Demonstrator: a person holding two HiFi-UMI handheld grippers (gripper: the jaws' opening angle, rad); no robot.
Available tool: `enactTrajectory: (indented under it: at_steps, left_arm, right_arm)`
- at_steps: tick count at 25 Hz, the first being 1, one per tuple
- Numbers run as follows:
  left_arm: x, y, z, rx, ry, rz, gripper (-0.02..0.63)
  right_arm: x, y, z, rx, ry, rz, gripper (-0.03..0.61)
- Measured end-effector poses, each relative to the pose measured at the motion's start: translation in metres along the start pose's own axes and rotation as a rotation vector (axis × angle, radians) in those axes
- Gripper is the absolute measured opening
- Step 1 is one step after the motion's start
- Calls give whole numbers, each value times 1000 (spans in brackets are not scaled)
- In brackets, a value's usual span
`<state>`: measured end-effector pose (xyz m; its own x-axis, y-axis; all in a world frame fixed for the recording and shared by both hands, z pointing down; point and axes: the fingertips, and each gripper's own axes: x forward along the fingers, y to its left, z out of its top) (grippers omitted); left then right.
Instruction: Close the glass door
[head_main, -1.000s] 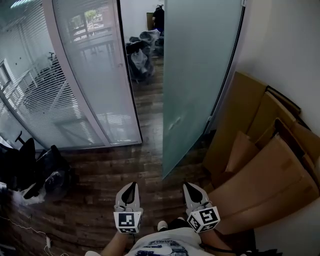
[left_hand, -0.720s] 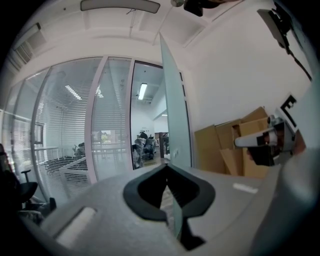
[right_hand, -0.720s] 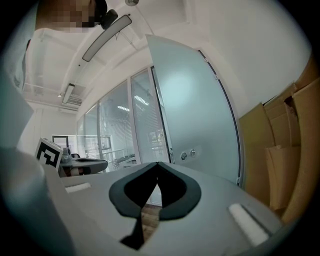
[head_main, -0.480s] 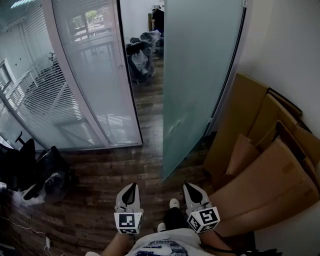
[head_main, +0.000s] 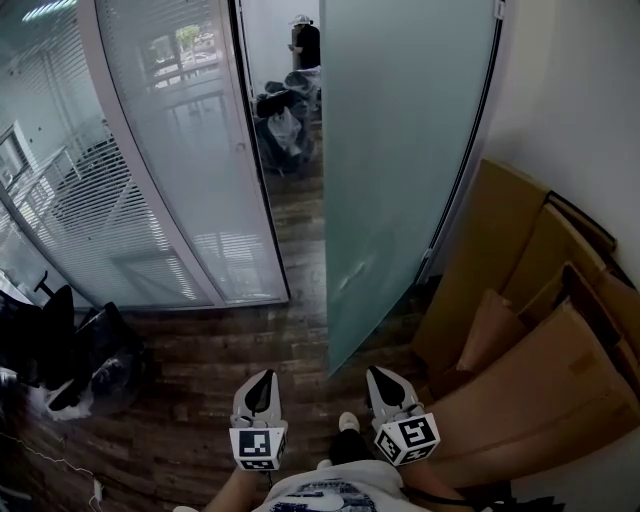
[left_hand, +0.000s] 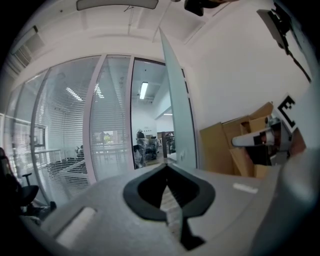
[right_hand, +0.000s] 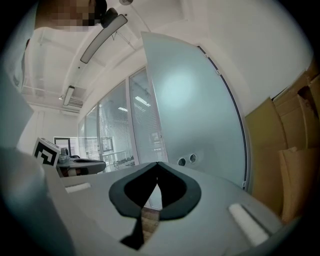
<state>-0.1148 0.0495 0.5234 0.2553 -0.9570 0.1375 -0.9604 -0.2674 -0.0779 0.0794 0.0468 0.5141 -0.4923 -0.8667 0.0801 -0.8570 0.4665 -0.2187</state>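
The frosted glass door (head_main: 400, 150) stands open, swung in toward the right wall, its free edge nearest me. Both grippers are held level in front of my body, short of the door and touching nothing. In the head view my left gripper (head_main: 262, 380) is shut and empty, below the doorway (head_main: 285, 110). My right gripper (head_main: 382, 376) is also shut and empty, just below the door's lower corner. The left gripper view shows the door (left_hand: 177, 110) edge-on beyond the closed tips (left_hand: 166, 166). The right gripper view faces the door's panel (right_hand: 200, 110), with two round holes (right_hand: 187, 160) near its edge.
A curved glass wall with blinds (head_main: 170, 170) forms the doorway's left side. Flattened cardboard boxes (head_main: 540, 340) lean against the right wall, behind the door. Black chairs and bags (head_main: 60, 350) sit at the left. A person (head_main: 305, 40) stands in the far room beyond several bags.
I have stepped forward: the door and doorway are closer and larger, and a foot has shifted below. Both grippers stay shut and level, side by side.
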Motion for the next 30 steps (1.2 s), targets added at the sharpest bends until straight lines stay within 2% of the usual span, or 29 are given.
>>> enactTrajectory:
  at_steps: [7,11,18,23,30]
  left_arm:
    - [45,7,16,-2,9,31,3]
    - [66,8,10,-4,22,44,3]
    - [97,13,8,4,51,90,3]
    - [121,13,22,6,59,125,3]
    - [145,9,26,13,65,167,3]
  right_arm:
    - [42,-28,10,3,9,31,8]
    - [64,-44,10,7,23,56,8]
    - [101,-68,8,4,59,91,8]
    - [125,-88,0,4,100,114,9]
    - [154,-107,-6,-2,126,176,45]
